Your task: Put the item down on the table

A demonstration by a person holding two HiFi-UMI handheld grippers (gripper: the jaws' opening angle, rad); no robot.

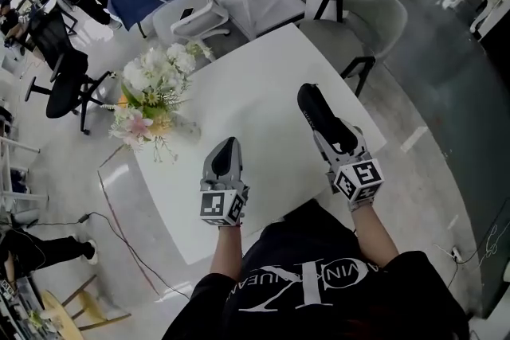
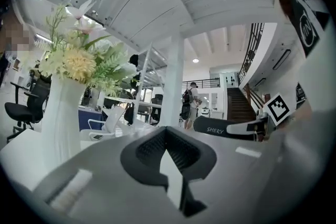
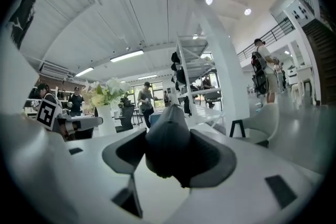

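Note:
A white table (image 1: 255, 68) carries a white vase of pale flowers (image 1: 153, 91) at its left edge. No loose item shows on the table. My left gripper (image 1: 229, 146) hovers over the near middle, with its jaws closed together and nothing between them (image 2: 167, 131). My right gripper (image 1: 309, 94) reaches further out on the right. Its dark jaws meet in a point (image 3: 169, 110) and I see no separate thing between them. The vase (image 2: 60, 113) stands close on the left in the left gripper view. That view also catches the right gripper's black fingers (image 2: 226, 127).
A grey chair (image 1: 362, 24) stands at the table's far right corner and a white chair (image 1: 187, 16) at the far side. A black office chair (image 1: 60, 72) is left of the vase. People sit and walk in the background. A cable (image 1: 119, 231) runs over the floor.

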